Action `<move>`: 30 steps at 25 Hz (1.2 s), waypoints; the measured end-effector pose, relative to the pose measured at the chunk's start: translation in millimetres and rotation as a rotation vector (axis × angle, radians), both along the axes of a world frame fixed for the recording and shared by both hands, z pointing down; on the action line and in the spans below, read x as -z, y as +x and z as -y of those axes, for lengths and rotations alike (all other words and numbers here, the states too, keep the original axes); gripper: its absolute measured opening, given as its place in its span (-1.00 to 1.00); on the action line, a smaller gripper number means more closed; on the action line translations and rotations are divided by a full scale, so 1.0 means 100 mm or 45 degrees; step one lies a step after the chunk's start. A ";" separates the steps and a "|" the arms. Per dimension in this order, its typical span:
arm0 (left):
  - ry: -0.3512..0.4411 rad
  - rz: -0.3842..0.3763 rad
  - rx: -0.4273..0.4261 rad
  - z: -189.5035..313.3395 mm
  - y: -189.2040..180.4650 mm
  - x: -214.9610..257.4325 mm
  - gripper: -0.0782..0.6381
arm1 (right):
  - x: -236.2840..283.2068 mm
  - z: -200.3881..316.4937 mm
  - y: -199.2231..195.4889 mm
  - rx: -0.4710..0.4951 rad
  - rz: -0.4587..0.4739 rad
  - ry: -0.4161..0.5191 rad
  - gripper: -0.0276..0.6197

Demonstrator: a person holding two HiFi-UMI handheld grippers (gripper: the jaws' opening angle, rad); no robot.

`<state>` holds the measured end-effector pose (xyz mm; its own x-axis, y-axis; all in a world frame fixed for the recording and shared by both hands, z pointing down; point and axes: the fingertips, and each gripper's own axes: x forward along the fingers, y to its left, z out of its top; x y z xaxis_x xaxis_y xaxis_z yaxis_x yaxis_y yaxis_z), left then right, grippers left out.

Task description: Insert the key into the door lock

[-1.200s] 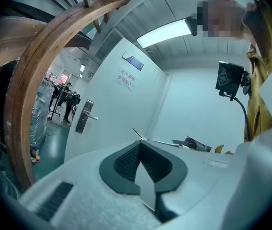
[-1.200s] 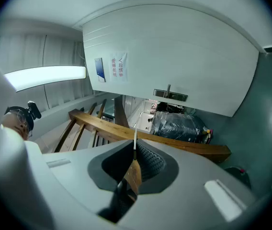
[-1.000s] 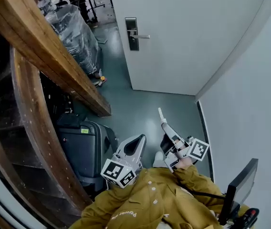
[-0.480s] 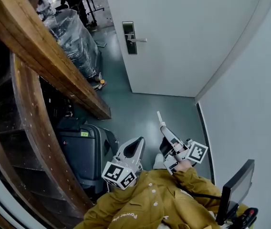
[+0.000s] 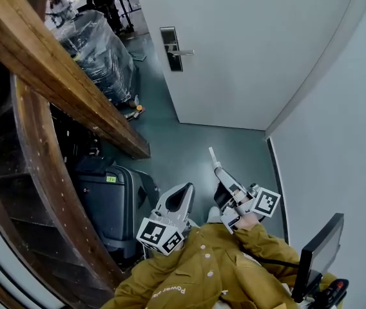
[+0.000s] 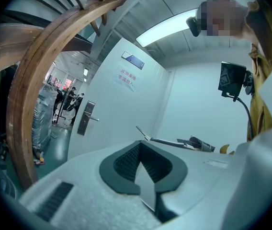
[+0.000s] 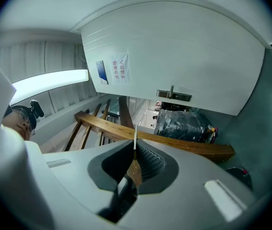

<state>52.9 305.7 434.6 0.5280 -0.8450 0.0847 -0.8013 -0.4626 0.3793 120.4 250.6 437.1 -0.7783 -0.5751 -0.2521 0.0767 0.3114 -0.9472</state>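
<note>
The smooth dark teal floor carries a dark grey hard-shell case at the left, beside the foot of a brown wooden stair beam. Farther off, near the white door, stands a bulky bundle wrapped in clear plastic, with a small orange object at its base.

Surroundings at the foot of a wooden staircase.
A curved wooden stair beam slants across the left. Beneath it a dark hard-shell case stands on the grey-green floor, with a plastic-wrapped bundle farther back. A pale wall closes the right side, a black screen near its base.
</note>
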 end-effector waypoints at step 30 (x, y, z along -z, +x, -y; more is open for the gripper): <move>-0.048 -0.081 -0.071 2.51 -1.43 -0.08 -0.78 | -0.20 2.39 -1.39 -0.051 -0.079 -0.101 -0.82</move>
<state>-90.4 54.9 443.0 0.5791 -0.8112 0.0807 -0.7487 -0.4901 0.4462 -18.1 11.6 457.5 -0.7671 -0.6221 -0.1568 0.0064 0.2370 -0.9715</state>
